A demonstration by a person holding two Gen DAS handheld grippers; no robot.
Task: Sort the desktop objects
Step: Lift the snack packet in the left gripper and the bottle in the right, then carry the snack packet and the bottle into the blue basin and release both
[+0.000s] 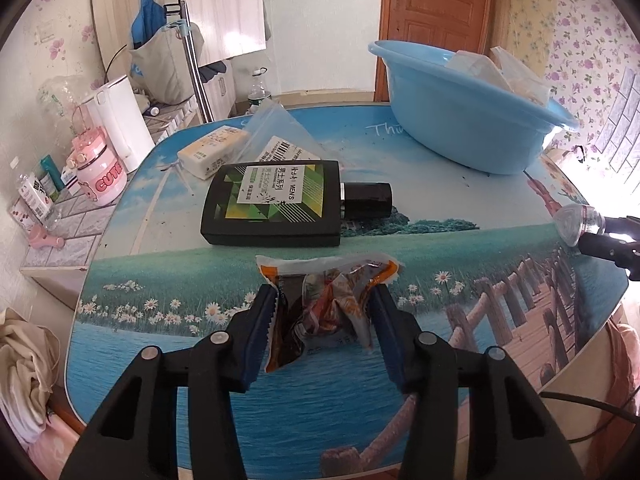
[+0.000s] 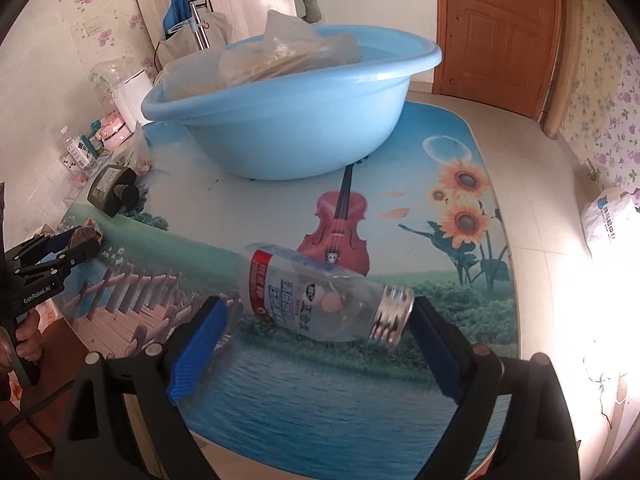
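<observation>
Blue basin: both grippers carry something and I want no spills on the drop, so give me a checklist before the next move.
1. Left gripper shut on the snack wrapper: ok.
2. Right gripper on the empty bottle: cannot tell; it lies tilted across the fingers.
3. Bottle capped: not ok, neck is open.
4. Basin has room: cannot tell; plastic bags pile above the rim.
5. Path to the basin: ok for the right; the black bottle lies ahead of the left.
</observation>
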